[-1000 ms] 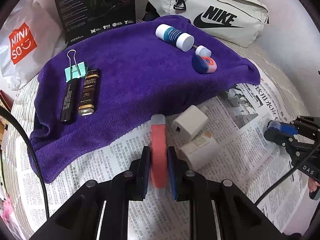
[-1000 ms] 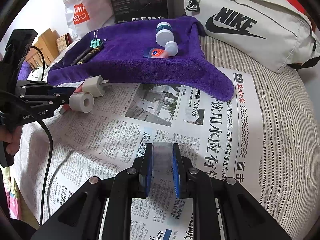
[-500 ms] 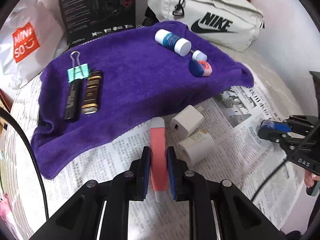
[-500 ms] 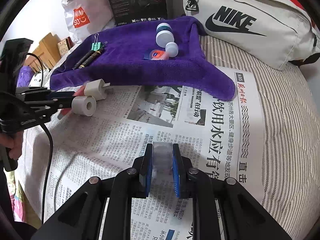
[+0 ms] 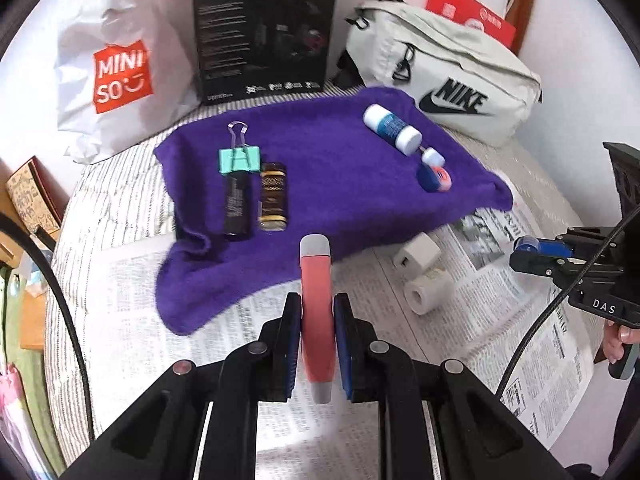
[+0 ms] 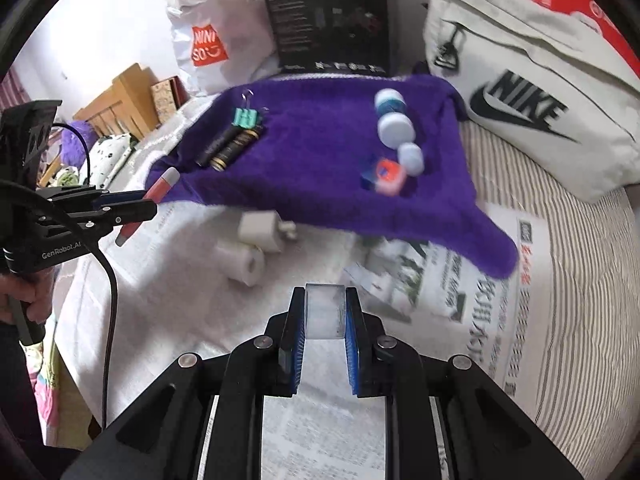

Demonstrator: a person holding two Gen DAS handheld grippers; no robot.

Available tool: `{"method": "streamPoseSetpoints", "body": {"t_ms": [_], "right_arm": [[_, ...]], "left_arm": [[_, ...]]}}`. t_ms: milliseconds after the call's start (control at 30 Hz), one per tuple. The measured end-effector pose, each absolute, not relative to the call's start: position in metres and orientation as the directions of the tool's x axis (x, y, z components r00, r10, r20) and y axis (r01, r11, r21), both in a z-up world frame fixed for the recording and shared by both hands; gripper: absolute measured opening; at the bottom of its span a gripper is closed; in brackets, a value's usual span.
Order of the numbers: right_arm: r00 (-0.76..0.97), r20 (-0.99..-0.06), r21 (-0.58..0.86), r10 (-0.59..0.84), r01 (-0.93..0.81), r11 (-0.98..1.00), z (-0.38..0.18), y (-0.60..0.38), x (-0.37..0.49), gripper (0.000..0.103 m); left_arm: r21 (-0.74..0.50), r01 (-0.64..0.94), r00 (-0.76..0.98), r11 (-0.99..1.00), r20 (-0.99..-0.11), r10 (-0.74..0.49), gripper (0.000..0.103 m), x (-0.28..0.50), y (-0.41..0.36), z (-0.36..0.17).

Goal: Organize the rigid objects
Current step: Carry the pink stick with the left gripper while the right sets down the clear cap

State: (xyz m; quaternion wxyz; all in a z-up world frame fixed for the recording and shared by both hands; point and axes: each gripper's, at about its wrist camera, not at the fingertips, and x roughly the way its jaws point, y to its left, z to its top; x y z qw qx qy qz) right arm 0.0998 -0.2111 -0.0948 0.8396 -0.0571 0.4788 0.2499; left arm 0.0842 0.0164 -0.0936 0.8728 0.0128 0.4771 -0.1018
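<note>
My left gripper [image 5: 316, 312] is shut on a pink tube with grey ends [image 5: 316, 300], held above the newspaper at the near edge of the purple towel [image 5: 336, 176]; it also shows in the right wrist view [image 6: 160, 190]. My right gripper [image 6: 324, 312] is shut on a clear block [image 6: 324, 312] above the newspaper. On the towel lie a teal binder clip [image 5: 239, 158], a black tube [image 5: 237, 206], a gold-black tube [image 5: 273, 198], a white-blue bottle [image 5: 392, 128], a small white cap [image 5: 433, 157] and a blue-pink tape dispenser [image 5: 434, 178].
A white plug adapter [image 5: 418, 254] and a white tape roll [image 5: 424, 294] lie on the newspaper [image 5: 500, 320] by the towel's front edge. A Nike bag [image 5: 440, 76], a black box [image 5: 264, 32] and a Miniso bag [image 5: 116, 68] stand behind.
Both grippers have risen and moved back from the bed, each still holding its object. The left gripper's tube now points at the towel's front edge.
</note>
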Motion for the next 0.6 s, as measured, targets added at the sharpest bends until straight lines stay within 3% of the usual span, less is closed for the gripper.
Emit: {"method": "streamPoseSetpoints", "body": {"t_ms": [600], "right_arm": [[0.451, -0.817, 0.104, 0.359, -0.496, 0.862, -0.081, -0.167, 0.188, 0.018]], "left_arm": [[-0.083, 0.171, 0.530, 0.982, -0.832, -0.162, 0.016, 0.125, 0.042, -0.086]]}}
